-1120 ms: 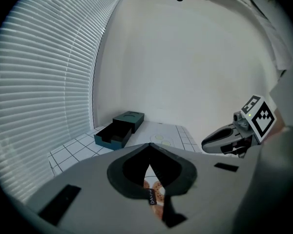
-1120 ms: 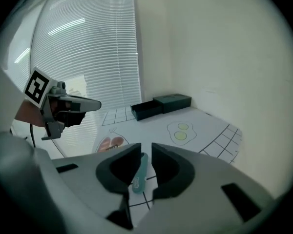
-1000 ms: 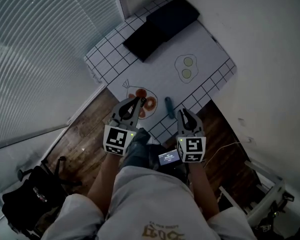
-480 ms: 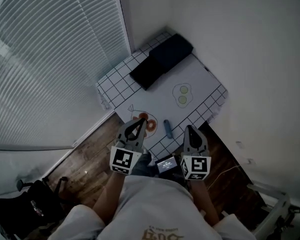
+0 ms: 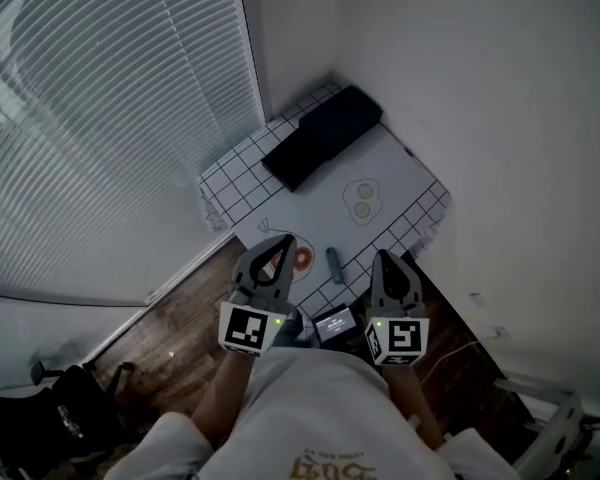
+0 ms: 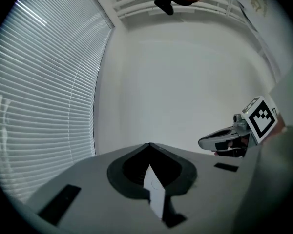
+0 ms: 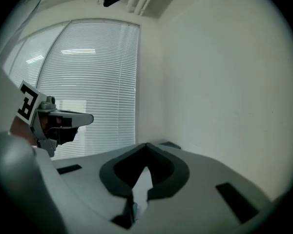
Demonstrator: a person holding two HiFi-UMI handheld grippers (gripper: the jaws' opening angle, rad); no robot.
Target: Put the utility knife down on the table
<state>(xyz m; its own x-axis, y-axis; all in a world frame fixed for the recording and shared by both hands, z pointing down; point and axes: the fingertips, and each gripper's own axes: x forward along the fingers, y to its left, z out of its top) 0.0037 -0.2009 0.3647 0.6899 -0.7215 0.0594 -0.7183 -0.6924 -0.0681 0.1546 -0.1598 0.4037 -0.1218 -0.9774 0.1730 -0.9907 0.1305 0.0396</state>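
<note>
Room: a corner with white plaster walls (image 5: 480, 118) and slatted window blinds (image 5: 100, 118) running off to the left of the left gripper (image 5: 281, 242).
Floor: dark wood planks (image 5: 180, 328); a black bag (image 5: 40, 428) lies on them, behind and well to the left of the left gripper.
Surface: a small square counter (image 5: 208, 200) pushed into the corner, far below both gripper tips, covered by a white cloth (image 5: 325, 203) with a black grid border.
Cloth print: a fried-egg drawing (image 5: 361, 200) ahead of the right gripper (image 5: 388, 258); a red drawing (image 5: 302, 259) just beside the left gripper's tip in the head view.
Far items: two black flat rectangular slabs (image 5: 320, 136), matte, at the counter's far corner beyond both grippers; what they are is not clear.
Utility knife: (image 5: 334, 264) a slim, dark blue-grey bar lying flat on the cloth, between the two gripper tips in the head view and touching neither.
Left gripper: grey moulded shell, jaws clenched tip to tip, empty.
Right gripper: same build; its jaws have just been closing and now meet with nothing between them.
Marker cubes: white with black squares, one at the rear of each gripper.
Change from one second ago: both grippers sit higher and the counter looks smaller; the right jaws were apart then; the knife lies on the same spot of the cloth.
</note>
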